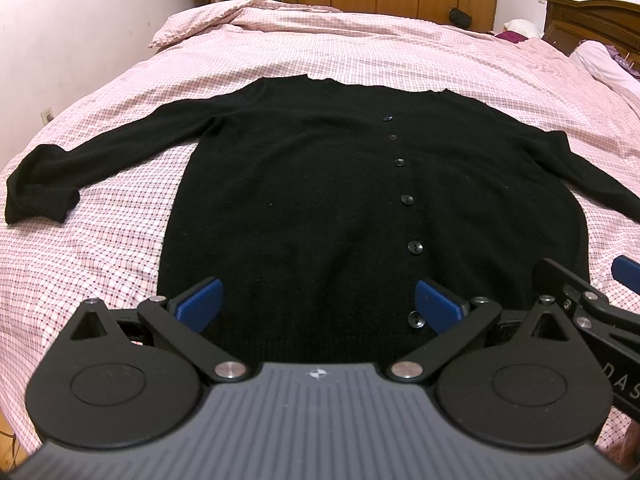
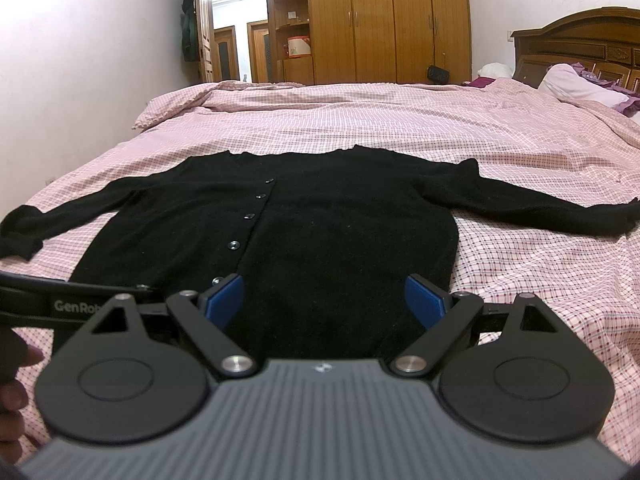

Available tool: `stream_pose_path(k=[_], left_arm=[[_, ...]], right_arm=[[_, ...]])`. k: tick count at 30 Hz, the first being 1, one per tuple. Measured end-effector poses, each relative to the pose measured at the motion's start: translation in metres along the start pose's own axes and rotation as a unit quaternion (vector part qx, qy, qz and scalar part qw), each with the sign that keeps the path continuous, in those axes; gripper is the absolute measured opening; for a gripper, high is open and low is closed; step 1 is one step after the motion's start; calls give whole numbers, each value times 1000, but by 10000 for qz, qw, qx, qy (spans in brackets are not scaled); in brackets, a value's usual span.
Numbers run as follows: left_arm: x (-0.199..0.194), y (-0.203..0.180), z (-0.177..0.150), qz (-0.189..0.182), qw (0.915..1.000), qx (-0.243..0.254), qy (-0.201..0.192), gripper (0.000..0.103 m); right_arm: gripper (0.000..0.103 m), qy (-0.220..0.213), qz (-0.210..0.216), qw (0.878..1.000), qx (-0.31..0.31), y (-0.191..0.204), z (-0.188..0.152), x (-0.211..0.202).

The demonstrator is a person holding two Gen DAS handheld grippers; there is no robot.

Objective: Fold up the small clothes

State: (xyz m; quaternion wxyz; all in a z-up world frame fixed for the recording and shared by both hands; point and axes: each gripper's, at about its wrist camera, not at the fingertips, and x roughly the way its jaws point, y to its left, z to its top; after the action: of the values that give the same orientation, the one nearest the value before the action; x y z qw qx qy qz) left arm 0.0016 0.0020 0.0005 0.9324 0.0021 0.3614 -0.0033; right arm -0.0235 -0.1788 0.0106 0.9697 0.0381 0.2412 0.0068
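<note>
A black buttoned cardigan (image 1: 304,184) lies flat on the bed, hem toward me, both sleeves spread out sideways. Its button row runs up the middle. My left gripper (image 1: 318,300) hovers open over the hem, left of the button row, its blue pads (image 1: 200,300) wide apart with nothing between them. The same cardigan (image 2: 344,240) fills the right wrist view; my right gripper (image 2: 324,298) is open over the hem's right half. The right gripper's body shows at the left wrist view's right edge, and the left gripper's arm at the right wrist view's left edge.
The bed carries a pink checked cover (image 1: 360,48), bunched at the far end. Pillows (image 2: 576,84) and a wooden headboard (image 2: 580,52) stand at the right. Wooden wardrobes (image 2: 388,20) and an open doorway line the far wall. A hand (image 2: 12,392) shows at lower left.
</note>
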Motion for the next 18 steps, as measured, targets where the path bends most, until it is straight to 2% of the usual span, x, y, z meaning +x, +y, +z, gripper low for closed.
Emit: stream_pose_path(k=[18], left_arm=[[1, 3, 0, 22, 10000, -22, -56, 103]], right_arm=[[89, -69, 208, 9996, 155, -9, 3, 2]])
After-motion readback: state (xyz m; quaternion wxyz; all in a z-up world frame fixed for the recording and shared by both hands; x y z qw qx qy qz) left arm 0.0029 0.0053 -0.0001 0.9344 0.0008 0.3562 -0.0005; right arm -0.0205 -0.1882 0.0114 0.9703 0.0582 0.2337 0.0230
